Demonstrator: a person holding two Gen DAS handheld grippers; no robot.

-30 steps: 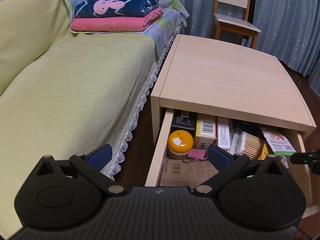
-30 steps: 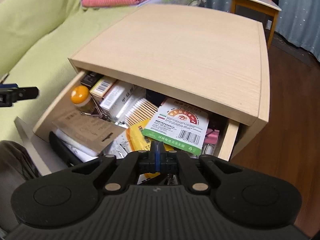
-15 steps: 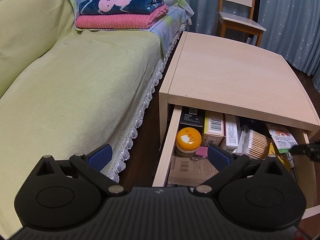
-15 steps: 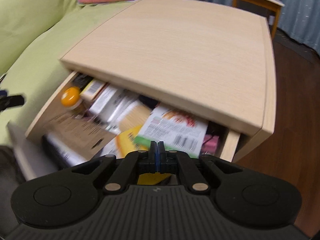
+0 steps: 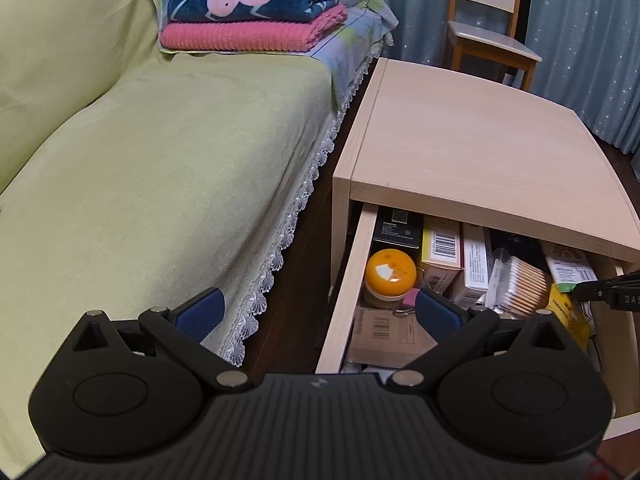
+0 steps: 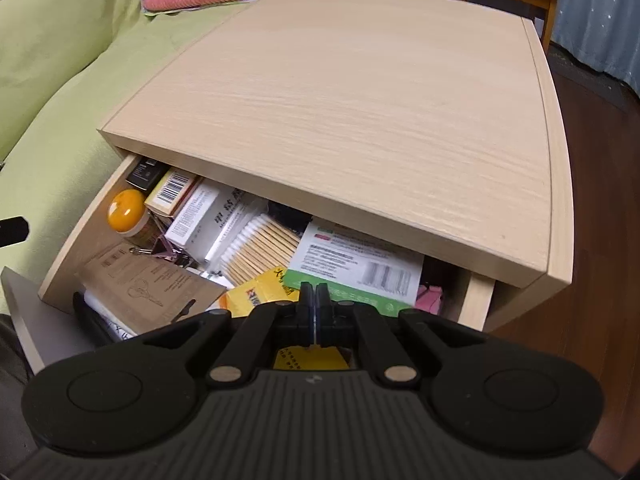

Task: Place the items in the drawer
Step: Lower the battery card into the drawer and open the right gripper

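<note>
Nearest, right gripper [image 6: 315, 300]: fingers pressed together with nothing visible between them, poised over the front edge of the open drawer.
Left gripper [image 5: 318, 310]: blue-padded fingers spread wide and empty; one pad lies over the sofa's lace hem, the other over the drawer's left front corner.
Drawer [image 6: 72, 252]: pulled partly out from under the table top, crowded with items.
Front row of contents: brown cardboard sleeve [image 6: 148, 284] at the left; yellow packet [image 6: 256, 292] just ahead of the right gripper's tips; green-and-white sachet [image 6: 356, 268] to its right.
Middle row: pink binder clip [image 6: 168, 250] touching the sleeve's far edge; pack of cotton swabs [image 6: 260, 248] lying flat between a white box [image 6: 208, 216] and the sachet.
Back left corner: orange-lidded jar [image 5: 390, 274] upright against the drawer's left wall, with a black box [image 5: 396, 228] behind it and a yellow barcoded box [image 5: 440, 248] beside it.
Table [image 5: 480, 152]: light wood, standing just beside the sofa.
Sofa [image 5: 160, 160]: covered in green cloth.
Folded blankets [image 5: 256, 16]: navy on pink, stacked at the sofa's far end.
Chair [image 5: 492, 36]: wooden, beyond the table, before a blue starred curtain [image 5: 580, 20].
</note>
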